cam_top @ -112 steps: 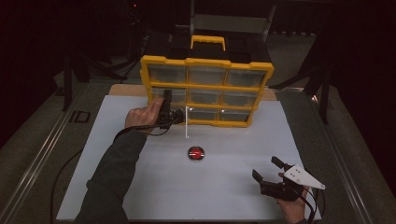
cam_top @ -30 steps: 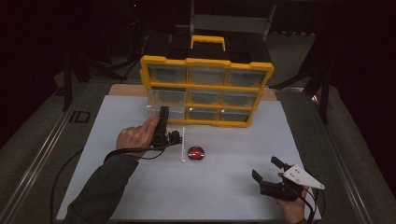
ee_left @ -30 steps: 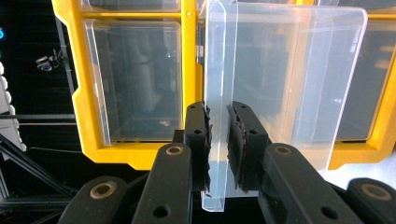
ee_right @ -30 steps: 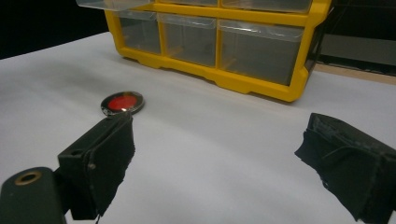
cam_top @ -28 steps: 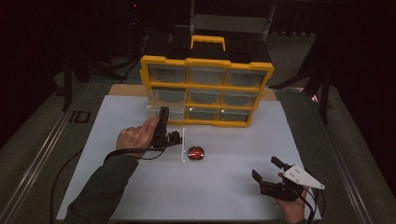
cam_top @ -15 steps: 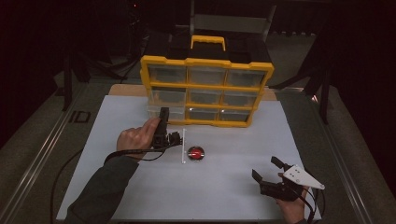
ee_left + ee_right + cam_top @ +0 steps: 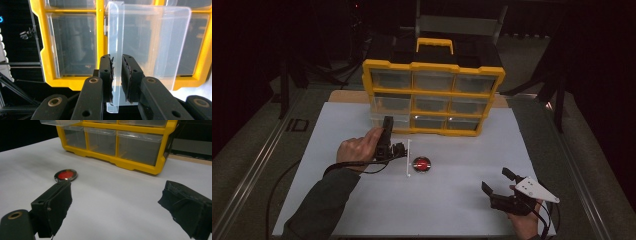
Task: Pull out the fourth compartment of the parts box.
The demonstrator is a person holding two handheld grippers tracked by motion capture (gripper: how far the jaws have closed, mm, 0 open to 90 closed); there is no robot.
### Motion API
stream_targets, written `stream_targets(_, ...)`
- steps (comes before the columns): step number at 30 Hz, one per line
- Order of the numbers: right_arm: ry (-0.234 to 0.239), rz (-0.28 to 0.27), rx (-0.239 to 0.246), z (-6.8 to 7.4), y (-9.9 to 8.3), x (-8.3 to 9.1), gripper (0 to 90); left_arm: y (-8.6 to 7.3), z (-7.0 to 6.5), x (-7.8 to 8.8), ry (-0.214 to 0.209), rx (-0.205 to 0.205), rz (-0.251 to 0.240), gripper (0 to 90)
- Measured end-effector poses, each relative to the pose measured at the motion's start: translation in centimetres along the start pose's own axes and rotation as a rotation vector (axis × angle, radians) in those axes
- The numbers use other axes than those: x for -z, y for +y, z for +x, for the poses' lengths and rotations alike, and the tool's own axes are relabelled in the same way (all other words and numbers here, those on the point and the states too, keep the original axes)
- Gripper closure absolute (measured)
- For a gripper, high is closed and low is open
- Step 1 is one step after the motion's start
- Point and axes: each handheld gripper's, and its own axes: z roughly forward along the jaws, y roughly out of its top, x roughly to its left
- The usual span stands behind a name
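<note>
One clear plastic drawer (image 7: 140, 50) is out of the yellow nine-drawer organiser (image 7: 432, 97) and clamped by its wall in the left gripper (image 7: 116, 75), just left of the round red metal-rimmed disc (image 7: 421, 163) on the white counter (image 7: 462, 210). Putting the disc in likely remains (its rim shows in the right gripper view). The right gripper (image 7: 501, 186) rests, jaws apart, empty.

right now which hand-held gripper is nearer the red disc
Left. The left hand-held gripper, shut on a clear drawer, sits just left of the red disc; the right hand-held gripper is open, farther off to its right.
</note>
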Motion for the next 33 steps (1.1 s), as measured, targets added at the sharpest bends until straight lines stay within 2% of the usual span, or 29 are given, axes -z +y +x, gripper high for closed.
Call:
stream_targets(8,0.0,0.001,-0.002,0.0,0.0,0.0,9.1,-0.1,0.0,0.2,-0.004,-0.005,-0.006,76.6)
stream_targets(13,0.0,0.0,-0.001,0.0,0.0,0.0,9.2,-0.2,0.0,0.6,-0.017,0.023,-0.013,67.5)
stream_targets(17,-0.001,0.001,-0.001,0.0,0.0,0.0,9.2,-0.4,0.3,0.9,-0.03,0.059,-0.021,53.9)
stream_targets(18,-0.001,0.001,0.0,0.0,0.0,0.0,9.2,-0.5,0.3,1.0,-0.037,0.082,-0.026,51.3)
stream_targets(19,0.0,0.001,0.002,0.0,0.0,-0.1,9.2,-0.5,0.4,1.2,-0.039,0.082,-0.025,49.5)
stream_targets(25,0.002,0.003,0.001,0.1,0.0,-0.1,9.2,-1.0,0.5,1.9,-0.066,0.149,-0.034,41.6)
stream_targets(26,0.002,0.003,0.001,0.1,0.0,-0.1,9.2,-1.0,0.5,1.9,-0.066,0.149,-0.034,40.3)
stream_targets(27,0.002,0.002,0.001,0.1,0.0,-0.1,9.2,-1.2,0.6,2.1,-0.1,0.178,-0.027,38.8)
stream_targets(30,0.002,0.003,0.001,0.1,0.0,-0.1,9.2,-1.6,0.6,2.2,-0.135,0.233,-0.025,36.8)
stream_targets(32,0.001,0.003,0.003,0.1,0.0,-0.1,9.2,-1.6,0.6,2.2,-0.135,0.233,-0.025,36.3)
stream_targets(33,0.0,0.004,0.001,0.1,0.0,-0.1,9.1,-2.0,0.5,2.4,-0.177,0.289,-0.014,33.7)
